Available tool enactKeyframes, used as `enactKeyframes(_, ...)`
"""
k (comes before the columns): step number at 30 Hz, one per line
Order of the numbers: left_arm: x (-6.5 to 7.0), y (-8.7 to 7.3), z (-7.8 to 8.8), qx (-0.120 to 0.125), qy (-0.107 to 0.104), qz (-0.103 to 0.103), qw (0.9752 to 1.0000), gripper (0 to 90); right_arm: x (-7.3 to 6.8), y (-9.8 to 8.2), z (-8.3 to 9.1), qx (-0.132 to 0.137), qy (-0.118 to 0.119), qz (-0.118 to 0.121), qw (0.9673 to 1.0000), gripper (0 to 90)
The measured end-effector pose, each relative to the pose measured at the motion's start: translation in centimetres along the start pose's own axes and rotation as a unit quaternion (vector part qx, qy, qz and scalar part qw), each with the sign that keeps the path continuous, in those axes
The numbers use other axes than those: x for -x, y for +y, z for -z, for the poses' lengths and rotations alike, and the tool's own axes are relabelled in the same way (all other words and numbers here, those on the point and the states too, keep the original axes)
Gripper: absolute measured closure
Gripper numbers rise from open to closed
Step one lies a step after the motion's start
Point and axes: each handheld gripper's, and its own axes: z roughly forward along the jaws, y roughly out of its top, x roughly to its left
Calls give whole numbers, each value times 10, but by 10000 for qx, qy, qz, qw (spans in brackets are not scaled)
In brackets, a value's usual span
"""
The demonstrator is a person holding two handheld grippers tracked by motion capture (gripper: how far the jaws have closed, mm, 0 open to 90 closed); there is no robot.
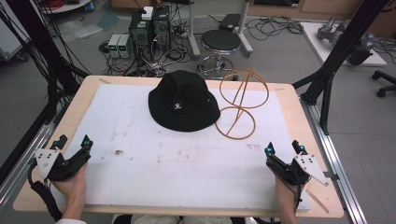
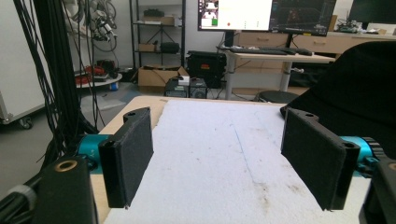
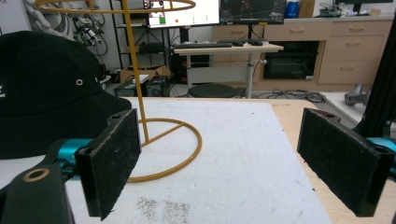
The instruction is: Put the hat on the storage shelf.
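From the high view we see a black bucket hat (image 1: 183,101) lying toward the far middle of the white mat (image 1: 140,158) on the desk (image 1: 79,100), with a wire hat stand (image 1: 241,103) just to its right. Our left gripper (image 1: 73,144) and right gripper (image 1: 284,148) rest at the near corners, jaws wide apart and holding nothing.

In the left gripper view, the hat (image 2: 359,93) sits ahead to the right beyond the spread jaws.

In the right gripper view, the stand (image 3: 154,126) rises between the spread jaws, beside the hat (image 3: 46,88).

I see even, soft indoor light, faint shadows on the tabletop (image 1: 196,163); all views slightly soft, monitors (image 2: 236,14) glaring.
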Motion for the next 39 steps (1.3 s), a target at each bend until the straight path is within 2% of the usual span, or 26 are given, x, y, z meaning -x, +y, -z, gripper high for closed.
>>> enactKeyframes(6,-2,0,1,17,48,67,10000,255,3,-1,0,-15,6,-142,9999,128)
enactKeyframes(15,-3,0,1,30,111,-6,9999,255,3,-2,0,-48,20,-191,9998,128)
enactKeyframes(20,-4,0,1,-14,44,68,10000,254,4,-2,0,-63,37,-229,9997,128)
enactKeyframes(23,-4,1,1,2,42,12,10000,254,3,-2,0,-68,43,-234,9997,128)
enactKeyframes(28,-6,12,2,-100,-154,109,9998,246,3,-2,-1,-88,45,-249,9996,128)
enactKeyframes(30,-7,20,4,9,-141,147,9998,245,4,-2,-1,-79,43,-238,9997,128)
enactKeyframes(33,-7,26,6,48,-180,199,9996,241,3,-2,-1,-87,51,-240,9997,128)
enactKeyframes(34,-5,31,6,49,-296,203,9993,237,3,-2,-1,-103,66,-224,9997,128)
enactKeyframes(39,-1,40,5,-3,-402,100,9991,236,3,-3,-2,-110,81,-226,9997,128)
